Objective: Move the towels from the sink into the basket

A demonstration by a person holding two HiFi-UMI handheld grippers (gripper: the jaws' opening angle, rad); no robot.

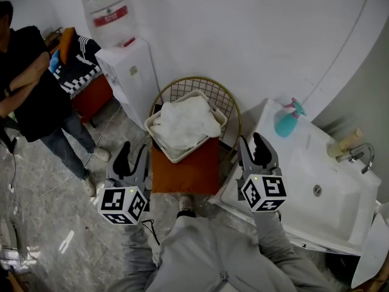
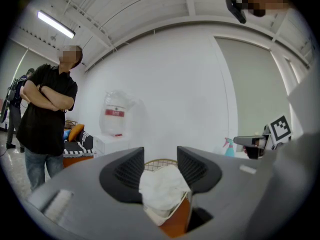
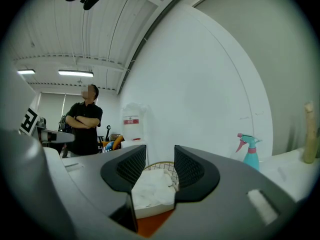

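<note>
White towels (image 1: 185,125) lie piled in a white basket (image 1: 159,143) on an orange chair seat (image 1: 185,172). To the right, the white sink (image 1: 304,181) shows a bare basin with no towel in it. My left gripper (image 1: 132,157) hangs left of the chair, open and empty. My right gripper (image 1: 254,146) is between the chair and the sink's near edge, also open and empty. In the left gripper view the gripper (image 2: 160,166) frames the towels (image 2: 162,189) farther off. The right gripper (image 3: 155,166) likewise looks toward the towels (image 3: 152,186).
A gold wire chair back (image 1: 203,90) rises behind the basket. A teal spray bottle (image 1: 285,120), a soap bottle (image 1: 346,142) and a faucet (image 1: 360,154) stand on the sink counter. A water dispenser (image 1: 127,66) is at the wall. A person (image 1: 30,90) stands at left.
</note>
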